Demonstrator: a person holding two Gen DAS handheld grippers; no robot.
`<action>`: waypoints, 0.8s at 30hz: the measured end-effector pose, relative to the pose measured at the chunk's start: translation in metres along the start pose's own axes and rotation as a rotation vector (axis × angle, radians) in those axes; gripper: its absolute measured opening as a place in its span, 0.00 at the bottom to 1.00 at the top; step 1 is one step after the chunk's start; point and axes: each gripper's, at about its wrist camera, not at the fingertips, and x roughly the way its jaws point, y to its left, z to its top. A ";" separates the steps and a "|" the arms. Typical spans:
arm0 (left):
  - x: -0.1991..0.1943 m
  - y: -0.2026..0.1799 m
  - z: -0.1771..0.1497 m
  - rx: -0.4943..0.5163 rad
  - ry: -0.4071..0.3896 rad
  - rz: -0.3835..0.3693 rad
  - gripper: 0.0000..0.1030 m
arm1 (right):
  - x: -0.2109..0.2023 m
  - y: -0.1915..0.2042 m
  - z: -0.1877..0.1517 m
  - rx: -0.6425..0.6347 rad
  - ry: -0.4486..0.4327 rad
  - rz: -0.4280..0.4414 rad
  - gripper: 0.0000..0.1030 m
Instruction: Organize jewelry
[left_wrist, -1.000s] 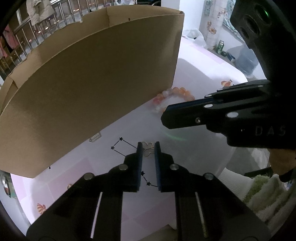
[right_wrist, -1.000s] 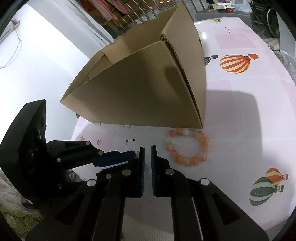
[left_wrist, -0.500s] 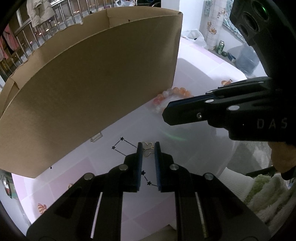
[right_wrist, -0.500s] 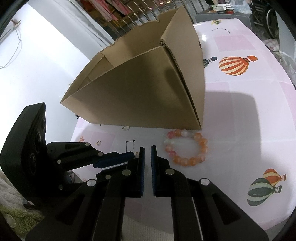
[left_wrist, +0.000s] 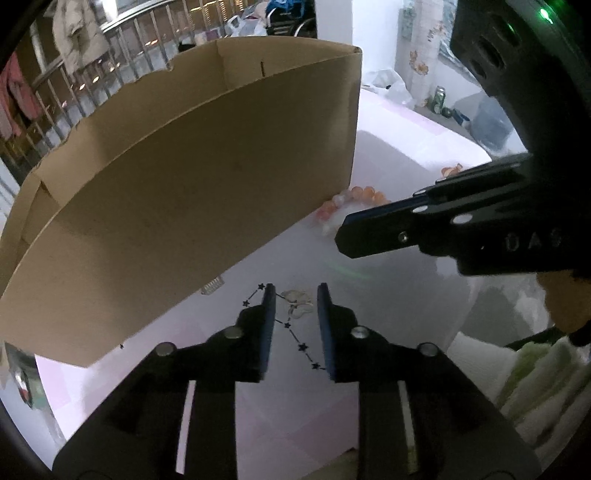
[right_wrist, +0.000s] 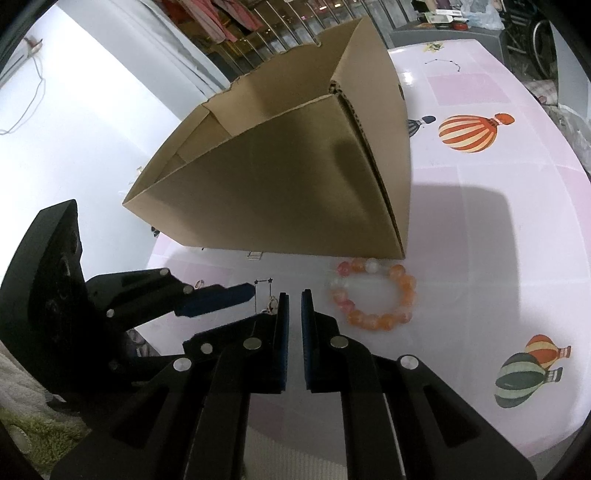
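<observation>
Earrings (left_wrist: 297, 304), small gold loops of thin wire, lie on the table (left_wrist: 388, 295) between the tips of the left gripper (left_wrist: 295, 291), whose jaws are opening, pads clear of them on either side. Just to their right hangs the right gripper (right_wrist: 291, 295), pressed nearly together on nothing. Beyond it, near the table's middle, lies a bracelet (right_wrist: 373, 291) of orange, pink and white beads, its far side almost touching the box (right_wrist: 288, 177). That open cardboard box stands toward the table's far edge.
</observation>
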 end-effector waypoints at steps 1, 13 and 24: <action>0.001 0.001 0.000 0.010 0.000 -0.003 0.22 | 0.000 0.000 0.000 0.001 0.000 0.001 0.07; 0.010 0.013 0.002 0.192 0.030 -0.101 0.22 | 0.000 -0.003 0.000 0.014 -0.005 -0.001 0.07; 0.013 0.018 0.009 0.242 0.071 -0.174 0.12 | 0.001 -0.005 0.000 0.019 -0.006 -0.005 0.07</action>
